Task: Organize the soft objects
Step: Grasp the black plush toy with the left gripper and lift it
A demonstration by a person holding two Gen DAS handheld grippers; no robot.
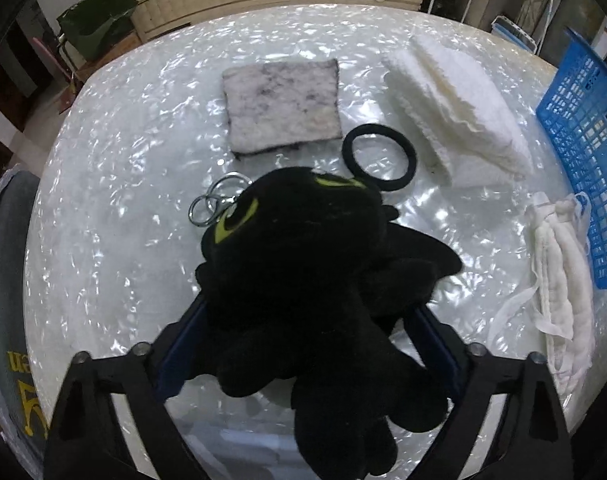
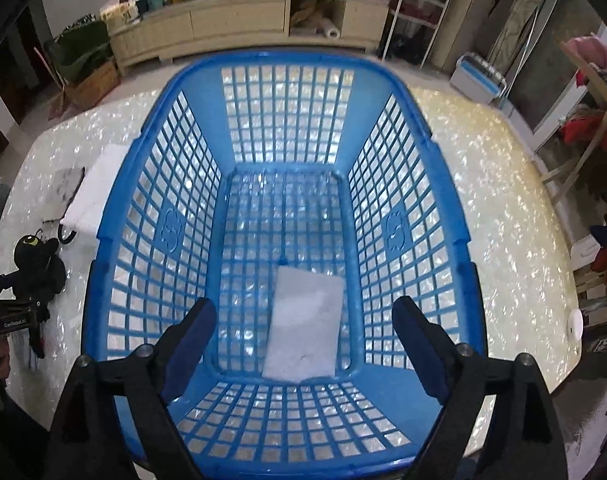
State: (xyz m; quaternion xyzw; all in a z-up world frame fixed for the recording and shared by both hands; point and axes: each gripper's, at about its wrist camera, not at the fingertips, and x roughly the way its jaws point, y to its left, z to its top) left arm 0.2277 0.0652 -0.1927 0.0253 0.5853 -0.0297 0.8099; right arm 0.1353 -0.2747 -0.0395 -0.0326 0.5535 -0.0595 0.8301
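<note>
Your left gripper (image 1: 303,344) grasps a black plush toy (image 1: 303,264) above the pearly counter (image 1: 103,240)

Your right gripper (image 2: 303,344) hangs over the blue basket (image 2: 115,216), fingers (image 2: 191,336) released and empty; a white cloth (image 2: 303,328) lies on the basket floor, with the plush toy well to its left

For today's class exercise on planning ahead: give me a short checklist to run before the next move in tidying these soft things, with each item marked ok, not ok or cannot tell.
1. Black plush dragon toy sits between the left tongs: ok.
2. Pads firmly pressing the toy: cannot tell.
3. Right tongs open and empty: ok.
4. Blue plastic lattice basket has free floor beside the white flat pad: ok.
5. Black hair ring clear of the toy: not ok, it passes under the head.
</note>
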